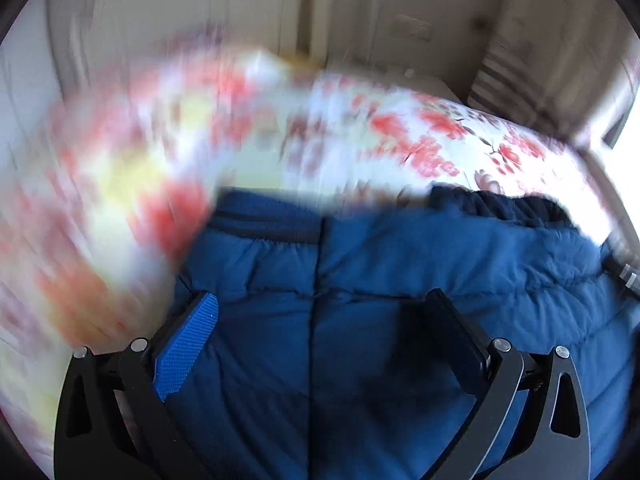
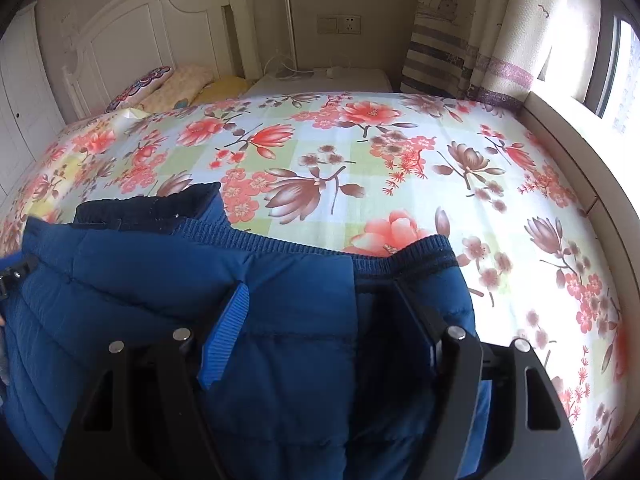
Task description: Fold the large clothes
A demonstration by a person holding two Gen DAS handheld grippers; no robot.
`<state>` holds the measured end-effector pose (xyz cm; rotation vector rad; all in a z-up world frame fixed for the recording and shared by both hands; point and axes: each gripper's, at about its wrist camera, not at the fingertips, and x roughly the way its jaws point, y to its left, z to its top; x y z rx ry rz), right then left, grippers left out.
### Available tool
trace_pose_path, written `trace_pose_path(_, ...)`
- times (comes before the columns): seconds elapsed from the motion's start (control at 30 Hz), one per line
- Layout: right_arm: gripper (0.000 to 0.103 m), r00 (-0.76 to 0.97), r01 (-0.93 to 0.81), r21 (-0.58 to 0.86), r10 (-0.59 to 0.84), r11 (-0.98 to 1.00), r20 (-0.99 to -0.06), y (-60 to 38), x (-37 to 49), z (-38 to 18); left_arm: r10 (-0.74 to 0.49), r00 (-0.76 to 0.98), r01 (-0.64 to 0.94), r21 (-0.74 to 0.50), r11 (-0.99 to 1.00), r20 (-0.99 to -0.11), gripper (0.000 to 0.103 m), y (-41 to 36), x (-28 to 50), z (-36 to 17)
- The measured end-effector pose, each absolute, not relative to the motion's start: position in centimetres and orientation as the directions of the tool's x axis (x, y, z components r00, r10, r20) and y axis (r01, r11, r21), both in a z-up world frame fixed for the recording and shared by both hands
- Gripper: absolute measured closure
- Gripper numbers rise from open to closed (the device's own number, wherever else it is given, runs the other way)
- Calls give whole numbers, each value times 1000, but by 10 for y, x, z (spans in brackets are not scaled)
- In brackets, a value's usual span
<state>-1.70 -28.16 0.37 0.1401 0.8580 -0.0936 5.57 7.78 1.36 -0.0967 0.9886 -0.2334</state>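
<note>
Jacket (image 2: 280, 320), a blue quilted one, lies on the bed (image 2: 360, 152) at its near edge, with its ribbed band (image 2: 404, 260) turned toward the headboard (image 2: 132, 28) and a darker collar-like part (image 2: 148, 208) standing up to the left. The right gripper (image 2: 324, 320) stands fairly wide, with a thick fold of padding between its fingers; I judge that it clasps this bulk, though the right-hand pad is in shadow and its contact is hard to confirm. The left gripper (image 1: 320, 332) likewise straddles the quilting, its blue pad (image 1: 188, 348) at the fabric's edge and its dark finger (image 1: 456, 336) sunk against the cloth; whether it truly pinches or merely rests there I cannot tell. The left view is smeared across the floral sheet, so that hand seems to be travelling sideways. The step appears to be carrying one side of the garment over to make a fold. To do it well, both hands should keep the fabric taut between them, travel level and together, and lay the edge straight along the seam (image 1: 318, 264) rather than dropping it in a heap. Puffy filling springs back, so pressing the crease flat before letting go should help; a slippery shell could slide out of a loose grasp.
</note>
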Motion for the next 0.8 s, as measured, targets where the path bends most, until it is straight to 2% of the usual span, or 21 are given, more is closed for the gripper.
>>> trace_pose_path(0.07,31,654,139,93,-21,986,-756,-282,-18,4,-240,519,127,-204,971,-821,4,81,62,13)
trace_pose_path(0.17,30,644,133,97,-12,986,-765,-283,-14,6,-157,539,133,-100,986,-828,4,68,58,15)
trace_pose_path(0.3,30,694,115,12,-71,993,-716,-259,-40,34,-103,641,86,-62,994,-761,4,75,32,45)
trace_pose_path(0.4,25,758,-34,-86,-30,996,-652,-208,-80,61,-208,676,198,-97,975,-707,4,58,-1,78)
trace_pose_path(0.5,25,757,-152,-153,16,977,-654,-171,-100,62,-208,696,318,35,947,-687,4,16,-32,86)
trace_pose_path(0.6,23,696,-248,-175,50,953,-717,-141,-102,34,-176,622,384,101,918,-763,4,-20,-31,41)
trace_pose_path(0.63,21,694,-245,-199,28,949,-720,-136,-101,21,-173,605,388,98,916,-777,4,-24,-27,25)
trace_pose_path(0.8,18,690,-231,-90,98,969,-717,-150,-98,14,-269,563,387,-39,921,-781,4,-8,-14,21)
